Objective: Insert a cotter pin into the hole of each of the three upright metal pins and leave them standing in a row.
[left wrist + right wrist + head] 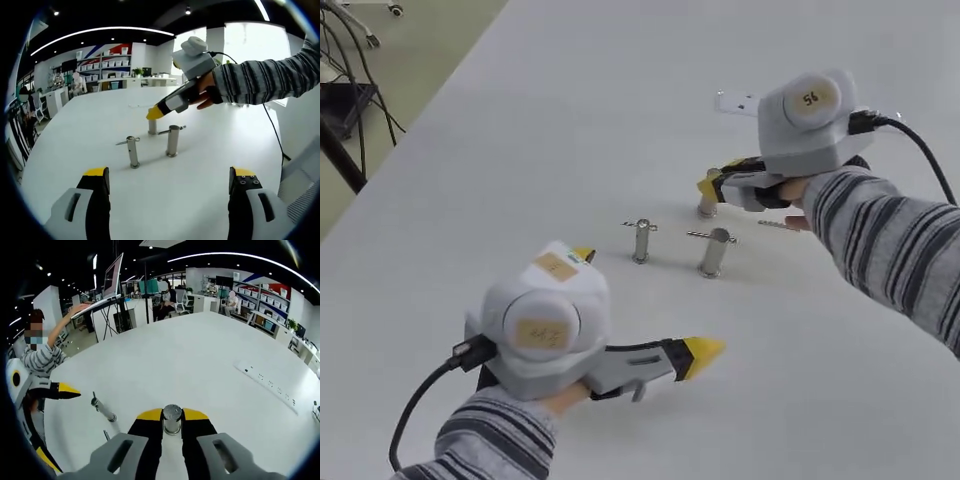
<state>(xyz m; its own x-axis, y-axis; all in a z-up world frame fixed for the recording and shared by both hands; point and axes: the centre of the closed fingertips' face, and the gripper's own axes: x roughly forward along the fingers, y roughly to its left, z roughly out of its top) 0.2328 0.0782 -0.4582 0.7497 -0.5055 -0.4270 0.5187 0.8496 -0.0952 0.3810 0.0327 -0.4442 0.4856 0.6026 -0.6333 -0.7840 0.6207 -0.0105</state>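
The white bench (520, 150) is recorded as carrying the work at its middle and a power strip (735, 102) at the far side. The left gripper (643, 302) is held low and near the person, with its fingers spread wide and grasping nothing; it is judged to be standing by, well apart from the pins. The right gripper (710, 188) is reached across to the far pin (172, 420). Its fingers are clenched on that pin, evidently to steady it upright for fitting. A near pin (641, 241) and a middle pin (714, 252) are found standing free, each with a cotter pin (638, 225) through its top. A thin metal piece (772, 223), probably the last cotter pin, is seen lying just beside the right hand. Whether the held pin is fitted cannot be told.
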